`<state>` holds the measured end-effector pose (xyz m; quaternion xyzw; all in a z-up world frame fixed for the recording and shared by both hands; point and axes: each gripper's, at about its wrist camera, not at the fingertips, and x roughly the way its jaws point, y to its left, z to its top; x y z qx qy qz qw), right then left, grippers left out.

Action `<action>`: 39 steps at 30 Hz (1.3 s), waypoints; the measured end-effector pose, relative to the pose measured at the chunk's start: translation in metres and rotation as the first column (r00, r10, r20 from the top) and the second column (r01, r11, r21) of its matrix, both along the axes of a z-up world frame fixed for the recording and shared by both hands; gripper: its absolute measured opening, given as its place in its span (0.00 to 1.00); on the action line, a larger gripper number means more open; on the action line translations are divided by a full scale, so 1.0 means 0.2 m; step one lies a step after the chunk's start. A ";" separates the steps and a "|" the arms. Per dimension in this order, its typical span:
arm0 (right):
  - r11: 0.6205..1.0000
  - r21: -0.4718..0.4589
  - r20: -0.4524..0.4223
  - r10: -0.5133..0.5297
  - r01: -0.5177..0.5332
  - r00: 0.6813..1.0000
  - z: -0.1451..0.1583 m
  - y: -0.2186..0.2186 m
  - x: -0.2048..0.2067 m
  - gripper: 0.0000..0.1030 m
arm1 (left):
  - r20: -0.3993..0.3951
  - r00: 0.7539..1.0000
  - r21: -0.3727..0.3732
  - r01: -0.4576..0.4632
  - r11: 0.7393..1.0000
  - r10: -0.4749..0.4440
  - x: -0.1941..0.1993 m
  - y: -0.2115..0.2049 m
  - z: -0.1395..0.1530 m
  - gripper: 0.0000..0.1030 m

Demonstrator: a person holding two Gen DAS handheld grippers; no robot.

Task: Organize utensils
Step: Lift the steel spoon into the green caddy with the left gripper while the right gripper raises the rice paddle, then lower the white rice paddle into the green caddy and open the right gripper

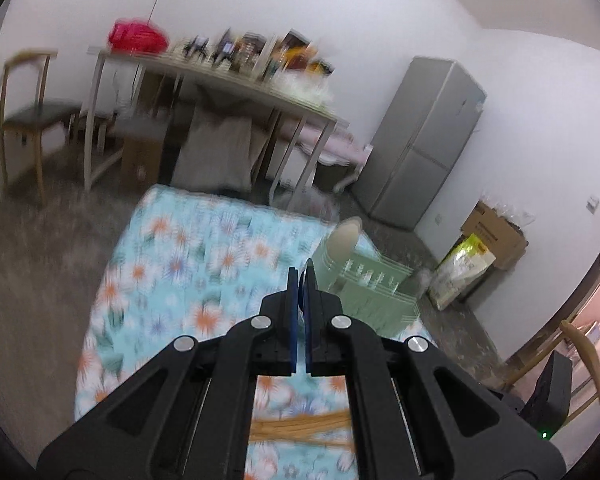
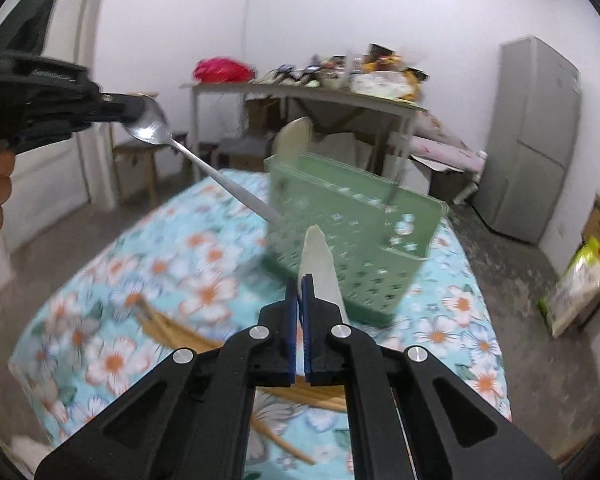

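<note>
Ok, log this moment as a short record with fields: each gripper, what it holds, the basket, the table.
left gripper: shut on the bowl end of a metal spoon, handle slanting down toward the basket
right gripper: shut on a white utensil, its tip pointing at the basket
green basket: perforated, standing on the tablecloth, a pale spoon already upright inside
floral tablecloth: covers the table
chopsticks: wooden, lying loose on the cloth near the grippers
</note>
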<state>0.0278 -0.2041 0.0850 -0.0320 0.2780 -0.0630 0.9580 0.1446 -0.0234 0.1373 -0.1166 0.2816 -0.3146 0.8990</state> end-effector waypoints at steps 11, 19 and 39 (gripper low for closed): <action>0.989 0.124 0.027 -0.089 0.085 0.996 0.03 -0.21 -0.05 0.02 | 0.293 0.956 0.205 -0.043 0.978 -0.020 0.02 -0.36 0.20 0.01; 0.986 0.141 0.035 -0.089 0.084 0.995 0.02 -0.24 -0.05 0.02 | 0.366 0.928 0.378 -0.077 0.923 -0.073 0.05 -0.64 0.09 0.01; 0.974 0.211 0.042 -0.094 0.083 0.995 0.02 -0.33 -0.05 0.02 | 0.187 0.971 0.199 0.108 0.974 -0.146 0.27 -0.76 -0.06 0.11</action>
